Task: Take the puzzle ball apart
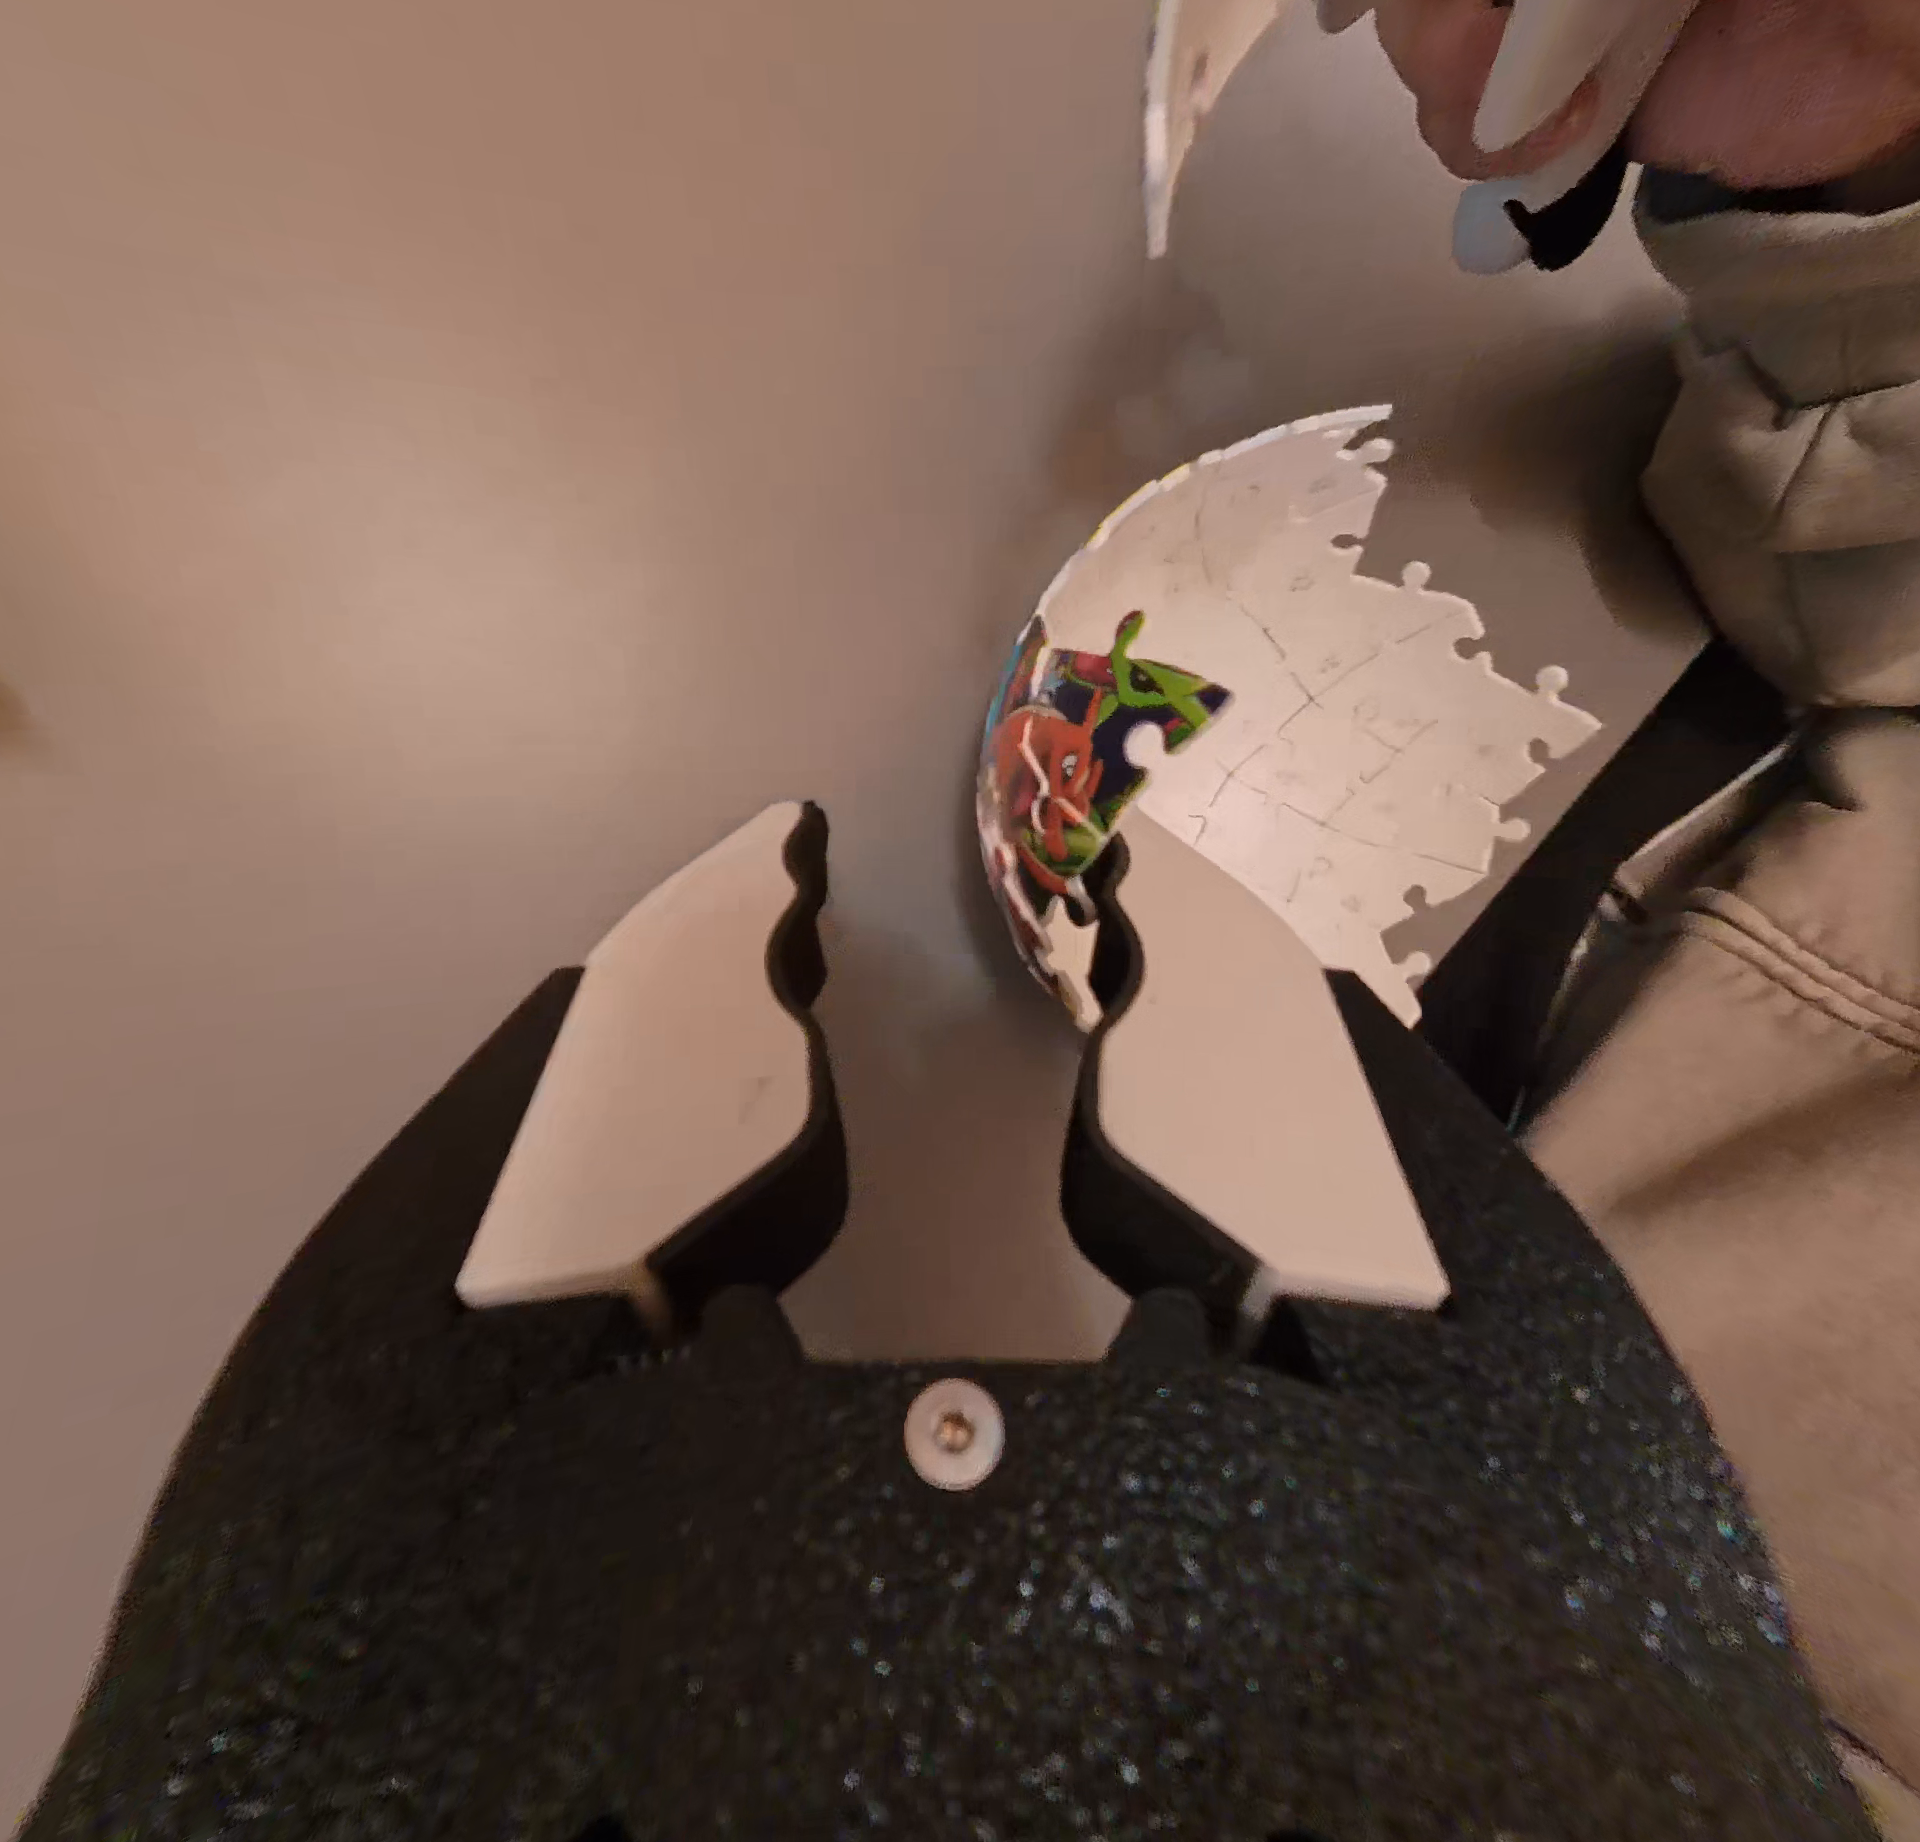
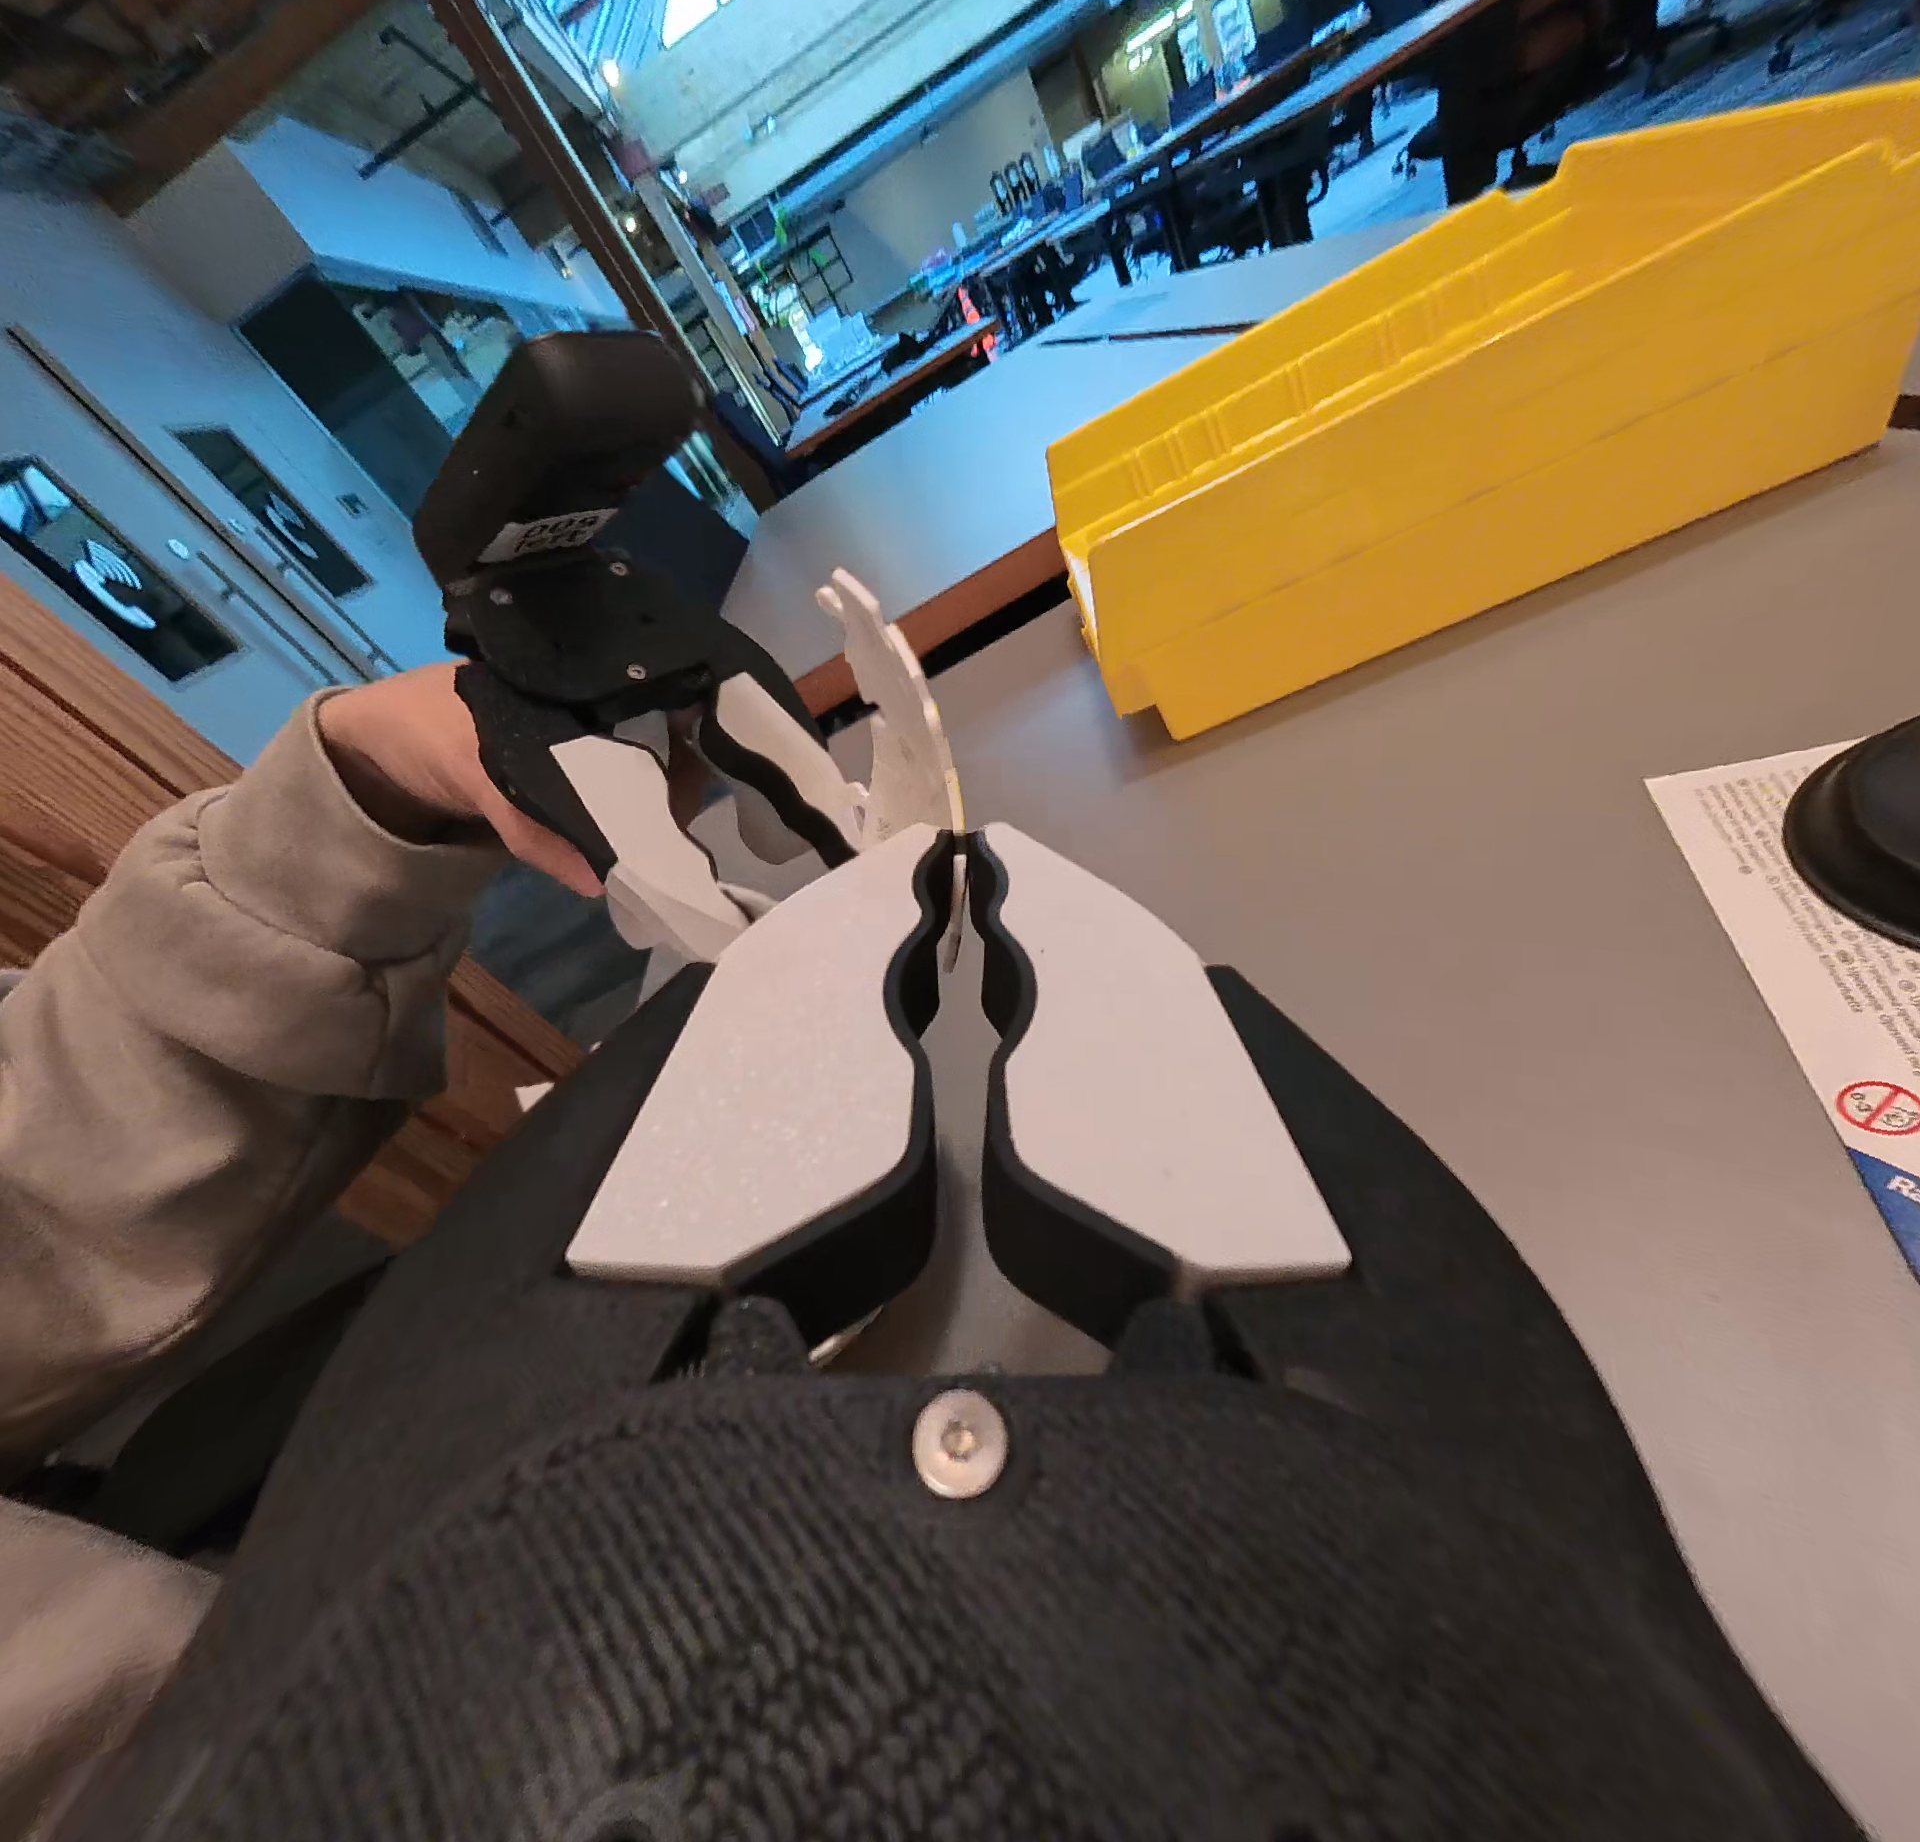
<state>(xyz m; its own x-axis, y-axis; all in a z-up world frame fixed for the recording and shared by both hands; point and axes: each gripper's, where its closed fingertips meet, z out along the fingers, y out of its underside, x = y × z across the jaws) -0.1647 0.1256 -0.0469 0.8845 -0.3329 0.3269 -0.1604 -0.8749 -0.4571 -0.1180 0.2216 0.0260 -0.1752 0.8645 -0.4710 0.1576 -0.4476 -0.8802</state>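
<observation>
A part of the puzzle ball, a bowl-shaped shell [image 1: 1330, 712], lies on the table, white inside and coloured outside with a jagged edge. My left gripper [image 1: 961, 847] is open just above it. Its right finger [image 1: 1195, 1065] lies over the shell's inside, and the coloured rim [image 1: 1049, 784] stands in the gap close to that finger. My right gripper [image 2: 956, 836] is shut on a white curved puzzle fragment [image 2: 904, 722] and holds it in the air. The fragment also shows in the left wrist view [image 1: 1195, 57], beside the right gripper [image 1: 1538, 78]. The left gripper also shows in the right wrist view [image 2: 707, 784].
A yellow bin [image 2: 1507, 421] stands on the grey table [image 2: 1351, 857] at the far right. A printed paper sheet [image 2: 1808, 992] with a black round object [image 2: 1860, 836] on it lies at the right edge. The person's sleeve [image 1: 1787, 504] is to the right of the shell. There is about 12 centimeters between the tips of the two grippers.
</observation>
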